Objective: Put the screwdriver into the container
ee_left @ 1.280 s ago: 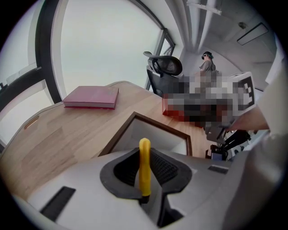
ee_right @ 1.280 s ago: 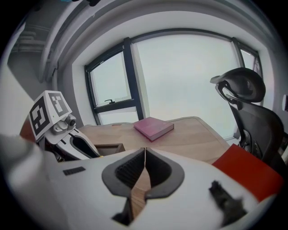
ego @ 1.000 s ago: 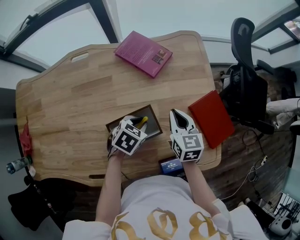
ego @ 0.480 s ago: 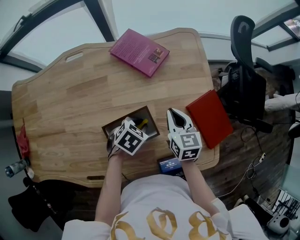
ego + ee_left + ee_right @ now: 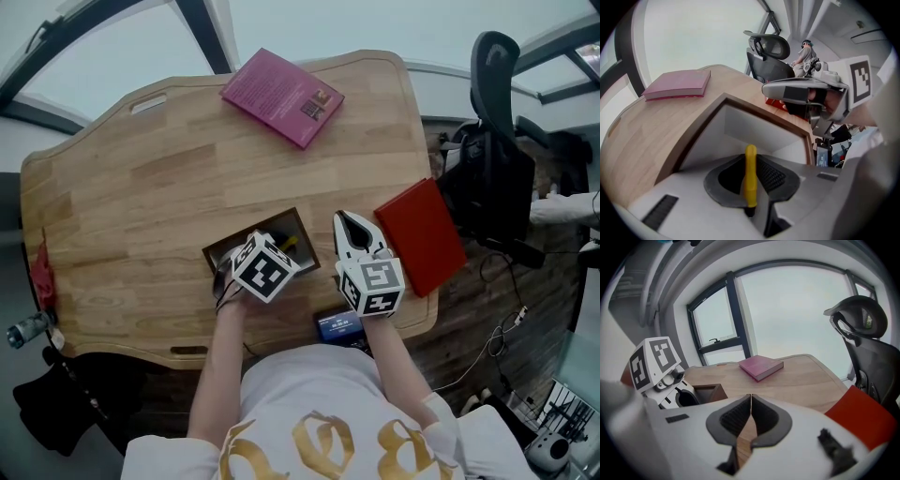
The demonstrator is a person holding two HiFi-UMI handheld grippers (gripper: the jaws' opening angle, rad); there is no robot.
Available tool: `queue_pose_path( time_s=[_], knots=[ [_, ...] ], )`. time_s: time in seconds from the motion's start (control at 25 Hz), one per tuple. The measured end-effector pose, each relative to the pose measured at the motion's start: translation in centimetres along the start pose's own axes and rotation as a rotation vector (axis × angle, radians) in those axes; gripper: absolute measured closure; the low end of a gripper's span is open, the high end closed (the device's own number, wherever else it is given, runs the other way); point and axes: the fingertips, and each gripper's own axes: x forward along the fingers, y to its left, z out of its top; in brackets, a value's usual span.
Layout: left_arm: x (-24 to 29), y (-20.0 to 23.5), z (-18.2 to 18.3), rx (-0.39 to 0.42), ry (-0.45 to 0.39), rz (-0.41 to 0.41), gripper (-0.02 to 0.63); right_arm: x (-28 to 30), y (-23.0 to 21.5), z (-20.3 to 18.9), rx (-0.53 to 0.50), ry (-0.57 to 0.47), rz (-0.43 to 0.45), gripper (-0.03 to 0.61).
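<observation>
Left hand-held gripper (image 5: 750,160) clamps a slim screwdriver (image 5: 750,180) with a bright yellow handle and a dark stub at its near end. It points into the open, brown-rimmed container (image 5: 754,127) on the bench (image 5: 141,187). Right hand-held gripper (image 5: 751,401) is closed and empty, just beside it.

light: bright, even daylight from the windows (image 5: 787,310), panes blown out to white | shadows: soft and faint on the table (image 5: 169,187); box (image 5: 251,232) interior dark | lens: strong fisheye bending, black corners in both gripper views | focus: screwdriver (image 5: 750,173) fairly sharp, edges smeared
</observation>
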Motion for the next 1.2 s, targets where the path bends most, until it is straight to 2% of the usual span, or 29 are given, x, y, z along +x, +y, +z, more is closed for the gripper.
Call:
queue_pose_path(
  time_s=[0.28, 0.44, 0.76, 1.2],
  knots=[
    [0.5, 0.0, -0.5, -0.025, 0.045, -0.03, 0.537, 0.0, -0.5, -0.3, 0.004, 0.008, 0.001, 0.546],
    [0.7, 0.4, -0.7, -0.022, 0.054, -0.017, 0.537, 0.0, -0.7, -0.4, 0.006, 0.01, -0.001, 0.546],
    [0.8, 0.0, -0.4, -0.038, 0.057, -0.039, 0.537, -0.1, -1.0, -0.8, 0.014, 0.016, 0.002, 0.546],
    [1.3, -0.3, -0.7, -0.041, 0.102, -0.062, 0.532, 0.0, -1.1, -1.0, 0.023, 0.016, 0.002, 0.546]
  ],
)
